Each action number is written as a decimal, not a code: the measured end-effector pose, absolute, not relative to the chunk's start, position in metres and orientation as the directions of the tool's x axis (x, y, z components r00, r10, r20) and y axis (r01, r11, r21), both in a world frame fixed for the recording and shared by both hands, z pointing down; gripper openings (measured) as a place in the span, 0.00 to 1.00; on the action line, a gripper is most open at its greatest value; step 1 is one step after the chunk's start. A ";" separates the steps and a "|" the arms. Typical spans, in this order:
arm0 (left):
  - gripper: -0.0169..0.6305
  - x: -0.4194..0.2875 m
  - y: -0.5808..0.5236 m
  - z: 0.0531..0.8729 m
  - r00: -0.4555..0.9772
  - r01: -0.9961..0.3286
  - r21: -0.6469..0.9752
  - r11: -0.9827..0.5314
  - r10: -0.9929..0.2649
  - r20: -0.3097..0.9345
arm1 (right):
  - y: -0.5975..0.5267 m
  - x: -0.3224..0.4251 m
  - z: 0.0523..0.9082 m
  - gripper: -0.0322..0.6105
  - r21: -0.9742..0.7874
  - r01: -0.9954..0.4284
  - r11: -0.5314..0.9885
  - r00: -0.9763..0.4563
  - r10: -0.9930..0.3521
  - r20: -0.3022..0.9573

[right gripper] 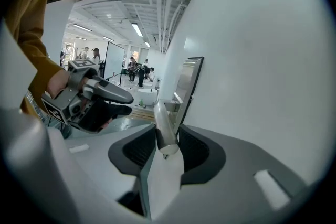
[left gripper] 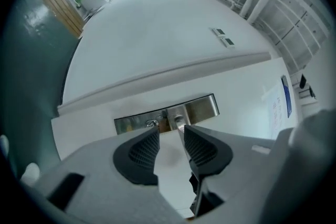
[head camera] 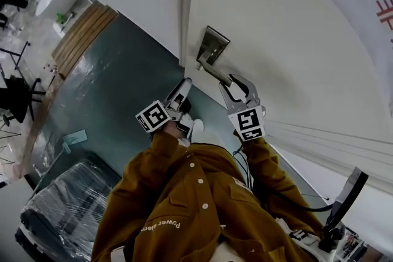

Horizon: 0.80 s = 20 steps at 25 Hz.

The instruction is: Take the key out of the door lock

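White door [head camera: 276, 27]: right fingers [right gripper: 195, 152] clamp the handle [right gripper: 164, 128], left fingers [left gripper: 143, 152] gape empty by the key [left gripper: 151, 123]; skewed closing could miss it.

Door lock [left gripper: 202, 107]: brushed-metal rectangular plate, mounted flat on the white door [head camera: 295, 27] close to its edge. A lever handle [right gripper: 164, 131] projects from it. Key [left gripper: 152, 124]: seen only as a small metal part on the plate, just beside the lever.

handle [right gripper: 163, 115]: between right gripper [right gripper: 167, 135] jaws | lock plate [left gripper: 202, 107]: on door [head camera: 276, 40], before left gripper [left gripper: 170, 134]
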<state>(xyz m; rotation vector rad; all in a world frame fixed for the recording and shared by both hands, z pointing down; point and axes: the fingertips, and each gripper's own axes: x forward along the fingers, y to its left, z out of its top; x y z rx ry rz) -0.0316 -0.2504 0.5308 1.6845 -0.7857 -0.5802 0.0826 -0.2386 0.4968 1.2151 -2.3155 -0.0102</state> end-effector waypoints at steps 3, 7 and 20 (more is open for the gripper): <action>0.25 -0.018 -0.269 0.543 0.654 -0.081 0.992 -0.101 -0.756 -0.024 | -0.239 0.081 0.495 0.28 0.238 -0.769 0.593 -0.459 -0.772 0.440; 0.25 0.000 -0.286 0.565 0.669 -0.016 0.999 -0.049 -0.743 -0.025 | -0.239 0.082 0.495 0.28 0.234 -0.774 0.589 -0.455 -0.774 0.441; 0.06 0.020 -0.310 0.581 0.656 0.009 1.000 -0.017 -0.755 -0.019 | -0.239 0.084 0.495 0.28 0.247 -0.779 0.576 -0.436 -0.781 0.448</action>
